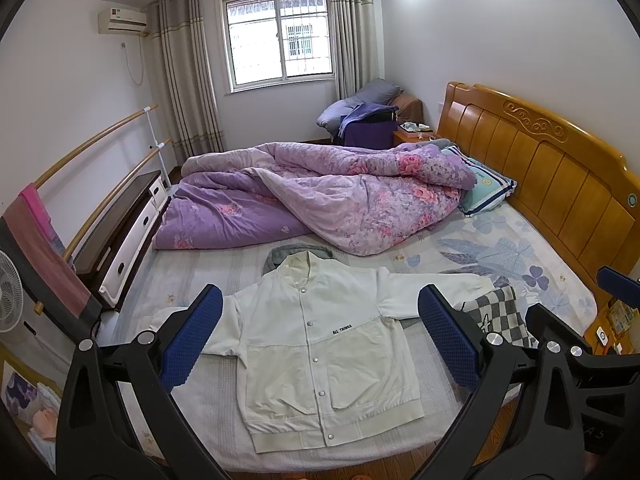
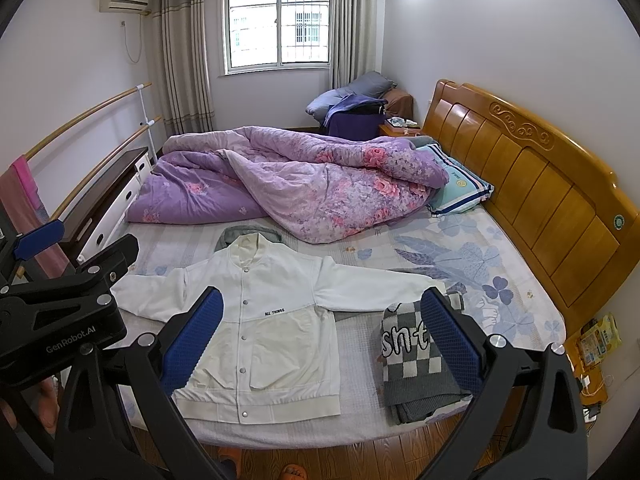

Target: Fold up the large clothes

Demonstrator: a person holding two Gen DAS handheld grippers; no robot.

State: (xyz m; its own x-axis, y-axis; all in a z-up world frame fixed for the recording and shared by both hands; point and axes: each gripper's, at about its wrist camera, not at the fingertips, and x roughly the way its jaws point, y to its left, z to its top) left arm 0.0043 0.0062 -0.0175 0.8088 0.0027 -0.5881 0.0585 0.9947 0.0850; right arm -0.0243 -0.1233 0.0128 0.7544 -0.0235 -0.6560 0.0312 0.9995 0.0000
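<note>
A white snap-button jacket [image 1: 324, 344] lies flat, face up, on the near part of the bed [image 1: 224, 412], sleeves spread to both sides, hem toward me. It also shows in the right wrist view [image 2: 264, 332]. My left gripper [image 1: 320, 340] is open and empty, held above the jacket. My right gripper [image 2: 322, 338] is open and empty, above the jacket's right side and a folded grey checkered sweater [image 2: 416, 364]. The left gripper's body [image 2: 60, 312] shows at the left of the right wrist view.
A crumpled purple floral quilt [image 1: 320, 196] fills the far half of the bed, a pillow [image 1: 484, 188] by the wooden headboard [image 1: 560, 184]. A grey garment [image 1: 296, 254] lies under the jacket's collar. A dresser [image 1: 128, 232] and fan [image 1: 10, 296] stand left; a nightstand [image 2: 596, 364] stands right.
</note>
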